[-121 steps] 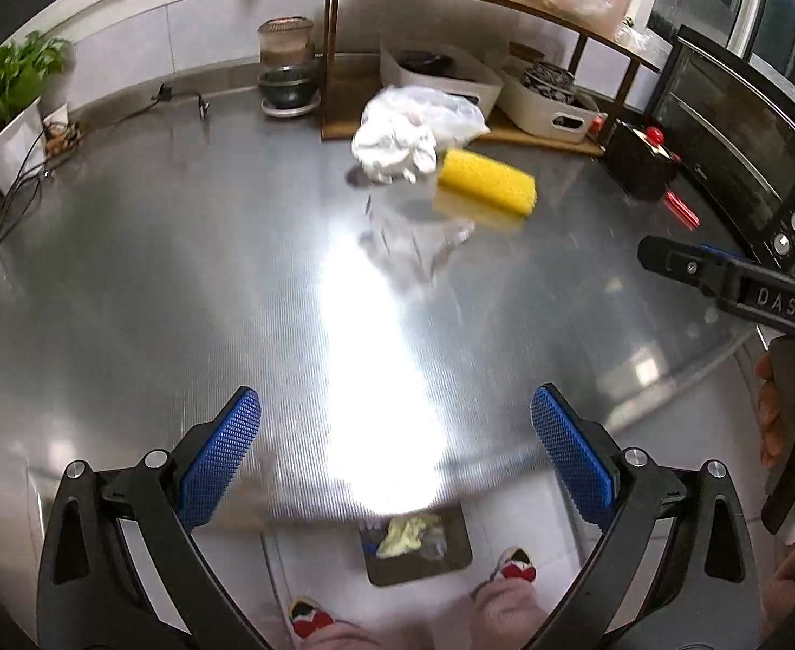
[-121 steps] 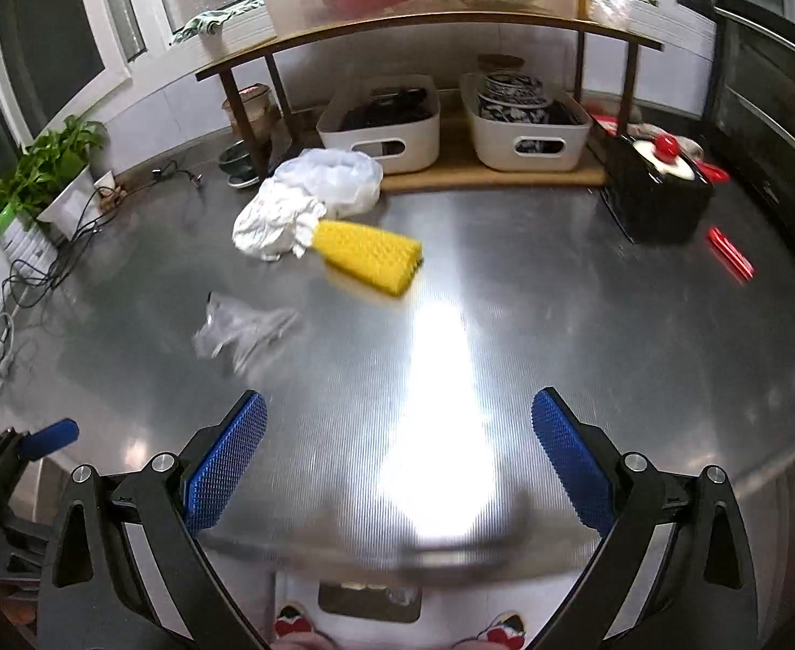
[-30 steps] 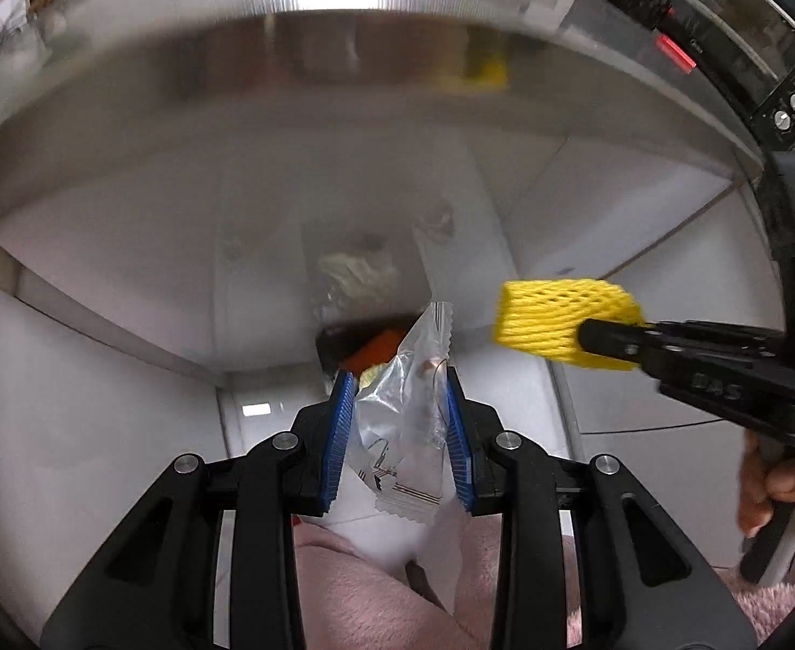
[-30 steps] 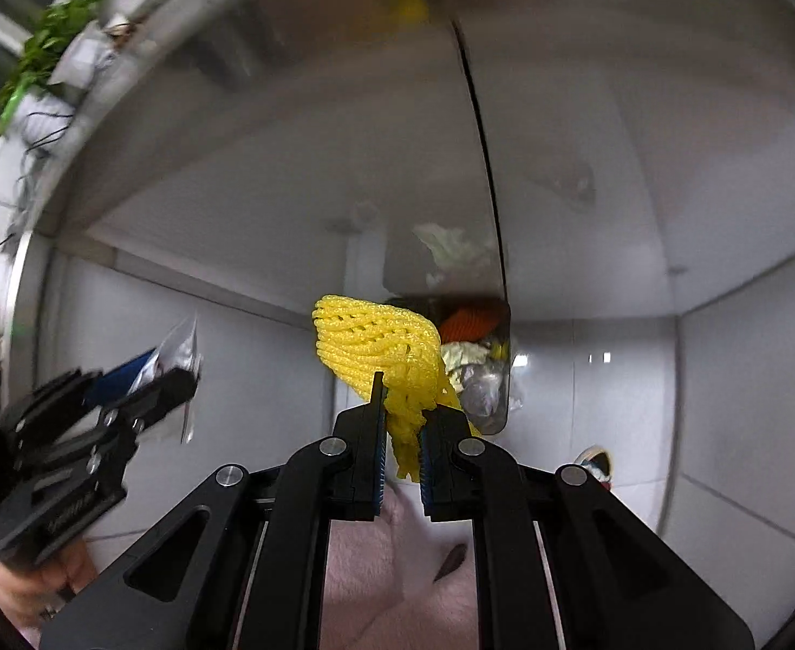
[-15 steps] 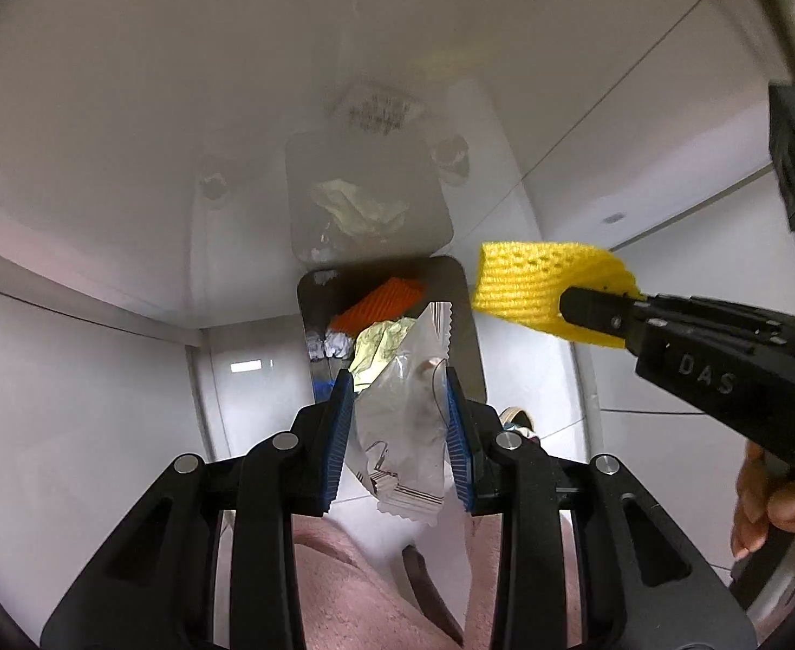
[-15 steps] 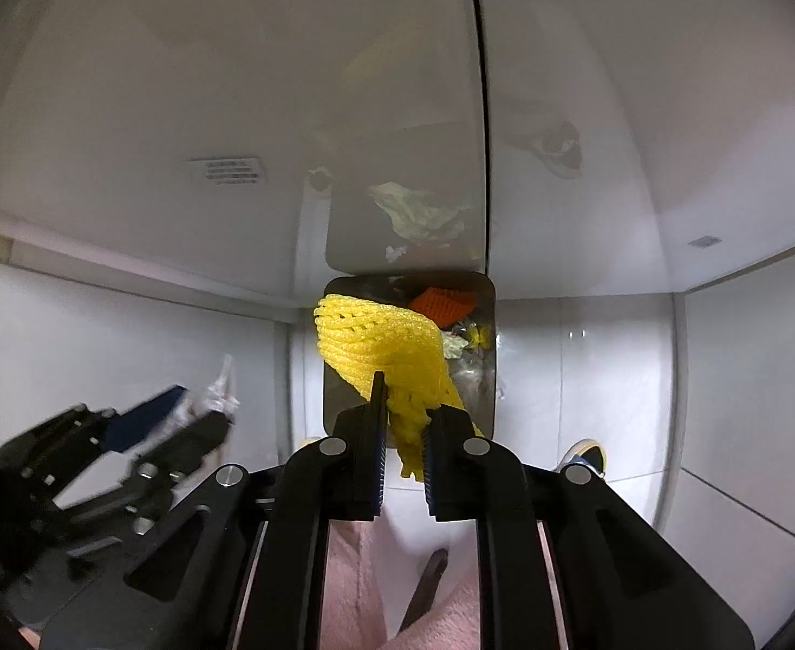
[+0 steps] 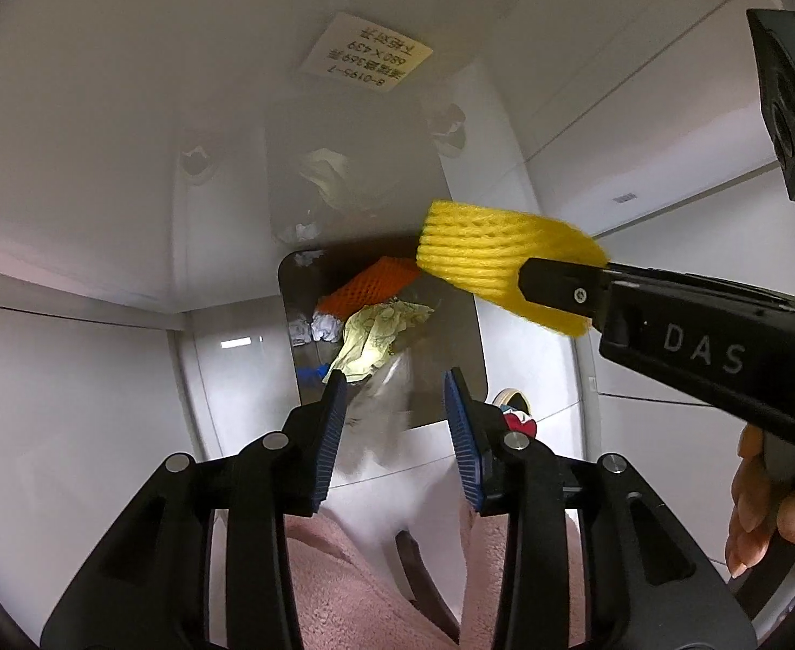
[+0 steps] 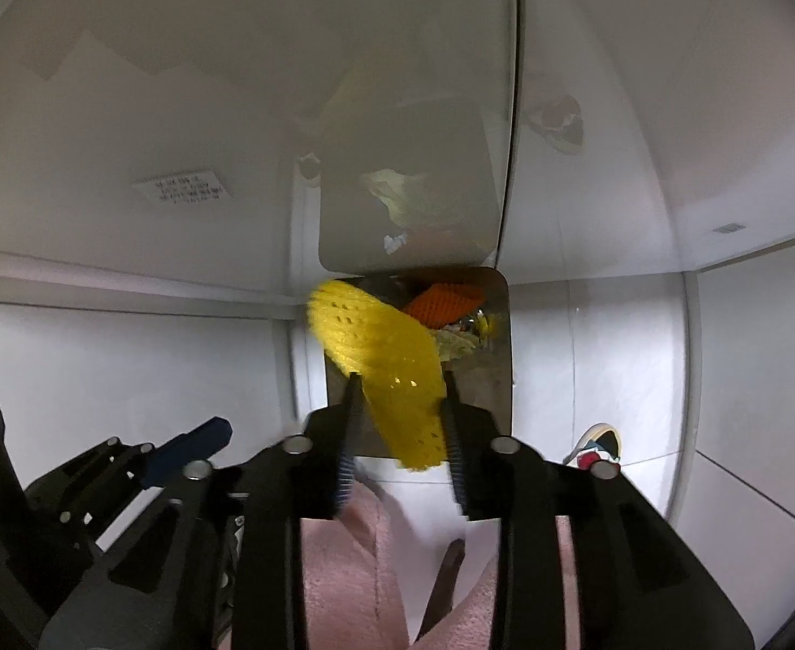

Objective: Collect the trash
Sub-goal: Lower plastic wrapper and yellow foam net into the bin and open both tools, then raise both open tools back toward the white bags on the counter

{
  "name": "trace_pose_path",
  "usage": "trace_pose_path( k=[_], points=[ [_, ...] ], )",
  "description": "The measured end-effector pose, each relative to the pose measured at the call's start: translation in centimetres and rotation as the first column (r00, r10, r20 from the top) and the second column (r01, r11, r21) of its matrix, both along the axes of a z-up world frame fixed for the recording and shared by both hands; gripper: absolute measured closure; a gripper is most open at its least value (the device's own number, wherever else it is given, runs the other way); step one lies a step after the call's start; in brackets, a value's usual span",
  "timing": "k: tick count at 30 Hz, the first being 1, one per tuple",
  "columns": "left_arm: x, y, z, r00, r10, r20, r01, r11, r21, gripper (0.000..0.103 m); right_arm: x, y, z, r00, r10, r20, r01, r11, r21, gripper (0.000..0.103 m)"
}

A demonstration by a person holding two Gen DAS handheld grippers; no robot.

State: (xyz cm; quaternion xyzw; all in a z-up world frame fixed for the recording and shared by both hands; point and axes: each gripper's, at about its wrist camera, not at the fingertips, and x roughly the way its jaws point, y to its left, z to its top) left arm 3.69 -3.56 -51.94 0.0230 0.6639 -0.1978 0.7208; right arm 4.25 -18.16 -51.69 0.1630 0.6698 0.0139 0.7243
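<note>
While both tools hang over the open steel bin (image 7: 479,357), the left-wrist view goes, left to right: the left gripper (image 7: 397,414) with its blue pads (image 7: 332,422) apart. A blurred clear wrapper (image 7: 384,390) sits in the gap just above the bin mouth. It doesn't span to the far pad, so it isn't pinched. Inside the bin are an orange foam net (image 7: 381,284) and crumpled yellowish paper (image 7: 376,336). Further right, the yellow foam net (image 7: 495,265) juts from the tip of the right gripper (image 7: 533,284), over the bin's right edge. The right hand (image 7: 771,509) is on the handle.

In the right-wrist view, the left gripper (image 8: 202,441) is at the far left, with no wrapper visible at its tip. At centre, the right gripper (image 8: 400,406) has the yellow foam net (image 8: 381,357) filling the gap and touching both fingers, over the bin (image 8: 500,379). It's blurred, so I can't tell whether it's squeezed or loose.
</note>
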Motion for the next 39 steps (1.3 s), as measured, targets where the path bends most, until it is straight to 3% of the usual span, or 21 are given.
trace_pose_path(
  k=[3, 8, 13, 15, 22, 25, 32, 39],
  points=[
    [0.3, 0.2, 0.2, 1.0, -0.001, 0.004, 0.001, 1.0, -0.003, 0.068, 0.1, 0.0, 0.6, 1.0, -0.006, 0.007, 0.006, 1.0, 0.002, 0.066],
    [0.7, 0.5, 1.7, 0.999, 0.015, 0.031, -0.014, 1.0, -0.014, 0.053, 0.2, -0.4, 1.7, 0.999, -0.029, 0.014, 0.029, 1.0, 0.011, 0.049],
    [0.6, 1.6, 5.2, 0.996, 0.046, 0.08, -0.045, 0.999, -0.012, 0.026, -0.7, -1.3, 5.9, 0.997, -0.03, 0.075, 0.029, 1.0, 0.003, 0.013],
    [0.4, 2.2, 7.1, 0.993, 0.057, 0.1, -0.056, 0.998, -0.017, 0.021, -1.4, -1.8, 8.0, 0.994, -0.015, 0.105, 0.017, 1.0, -0.013, 0.005],
    [-0.3, 3.7, 15.1, 0.975, 0.071, 0.21, -0.07, 0.997, -0.015, 0.012, -2.9, -3.4, 15.6, 0.982, 0.018, 0.186, -0.019, 1.0, 0.0, 0.004],
    [0.2, 4.1, 18.4, 0.96, 0.081, 0.267, -0.08, 0.997, -0.012, 0.009, -2.6, -4.1, 20.0, 0.966, 0.015, 0.258, -0.012, 1.0, -0.011, 0.004],
    [2.8, 3.5, 26.7, 0.911, 0.058, 0.407, -0.053, 0.998, -0.023, 0.009, 0.9, -5.2, 29.9, 0.891, 0.013, 0.454, 0.011, 0.999, -0.051, 0.004],
    [7.0, 2.7, 31.9, 0.882, 0.06, 0.467, -0.032, 0.997, -0.068, 0.009, 6.0, -6.0, 34.3, 0.836, 0.012, 0.549, 0.027, 0.998, -0.063, 0.004]
  ],
)
